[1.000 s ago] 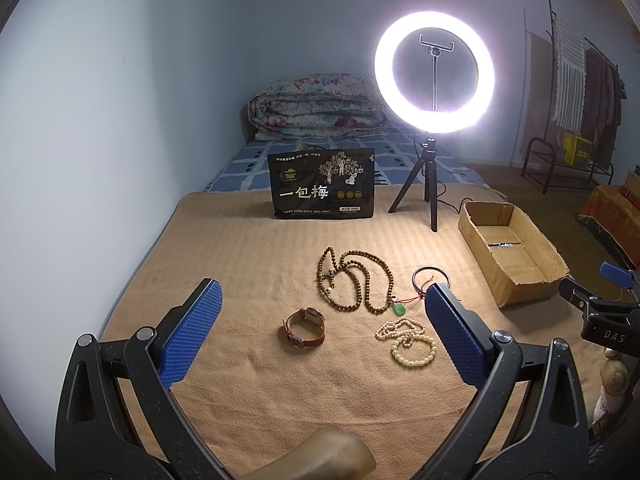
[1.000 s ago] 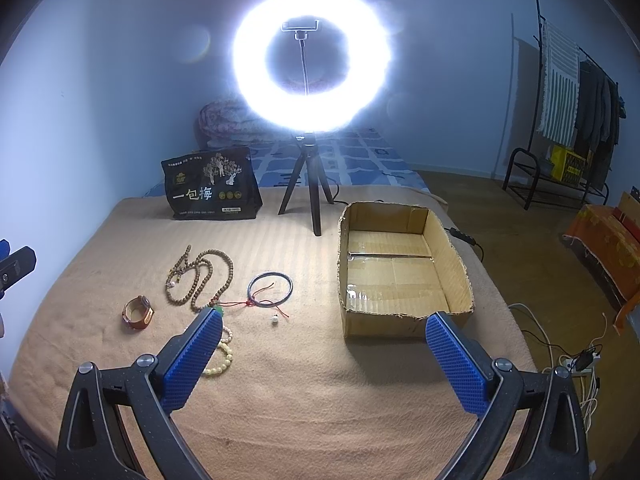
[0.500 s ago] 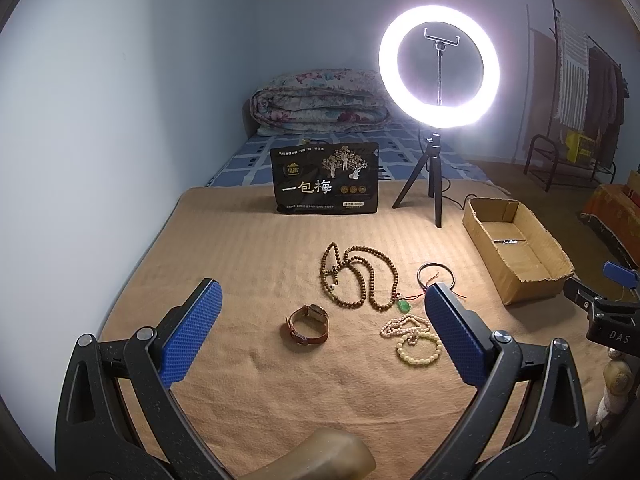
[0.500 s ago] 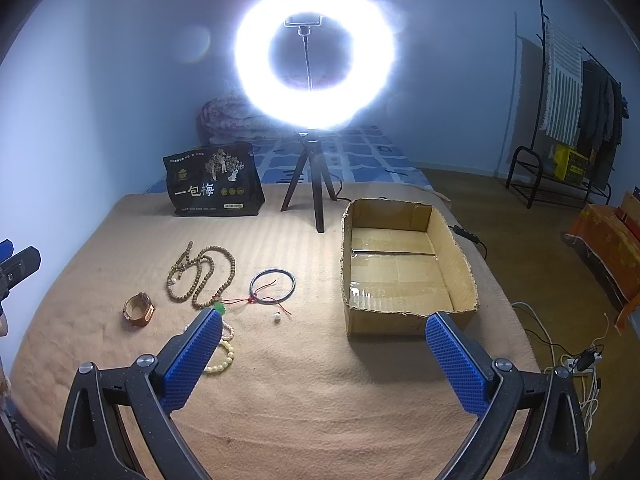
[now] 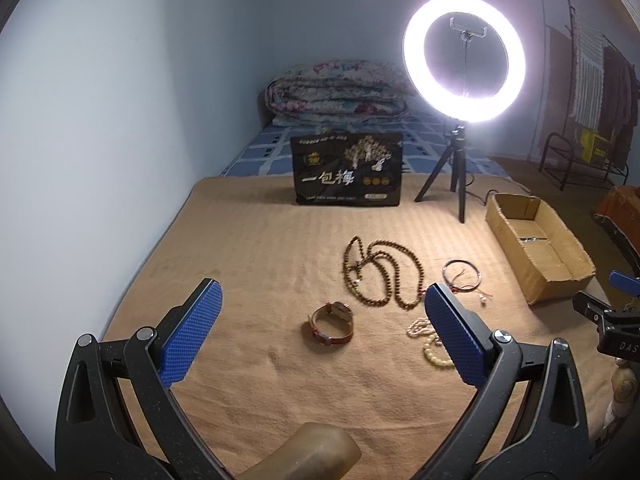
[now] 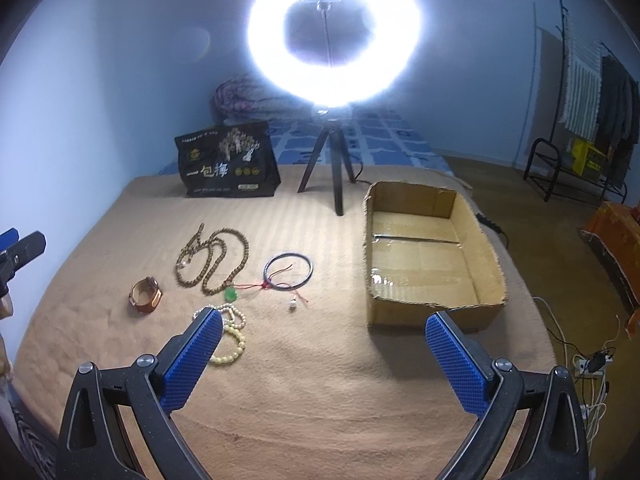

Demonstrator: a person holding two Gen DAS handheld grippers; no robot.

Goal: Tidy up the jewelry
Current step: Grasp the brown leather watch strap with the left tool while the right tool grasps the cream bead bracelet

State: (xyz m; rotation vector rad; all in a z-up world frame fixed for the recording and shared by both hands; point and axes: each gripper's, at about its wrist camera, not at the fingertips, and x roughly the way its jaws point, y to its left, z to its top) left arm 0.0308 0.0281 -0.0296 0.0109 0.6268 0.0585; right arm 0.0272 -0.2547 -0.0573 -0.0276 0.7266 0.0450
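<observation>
Jewelry lot, unsorted: wooden bead necklace (image 6: 212, 260), watch (image 6: 146, 289), pale bead bracelets (image 6: 230, 336) & black bangle (image 6: 288, 272) lay loose on tan blanket (image 6: 320, 380) beside empty cardboard box (image 6: 430, 256), presumably their destination; left gripper (image 5: 320, 336) & right gripper (image 6: 324, 360) fingers spread, holding nothing, prob. ready for pickup.

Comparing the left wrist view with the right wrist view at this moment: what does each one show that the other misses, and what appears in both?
Only the left wrist view shows the left gripper open, and the watch face-on between its fingers.

Only the right wrist view shows the right gripper open, the green pendant, the full floor of the cardboard box, which looks empty, and cables on the floor.

Both show the brown bead necklace, black bangle, pale bead bracelets, ring light and black bag.
</observation>
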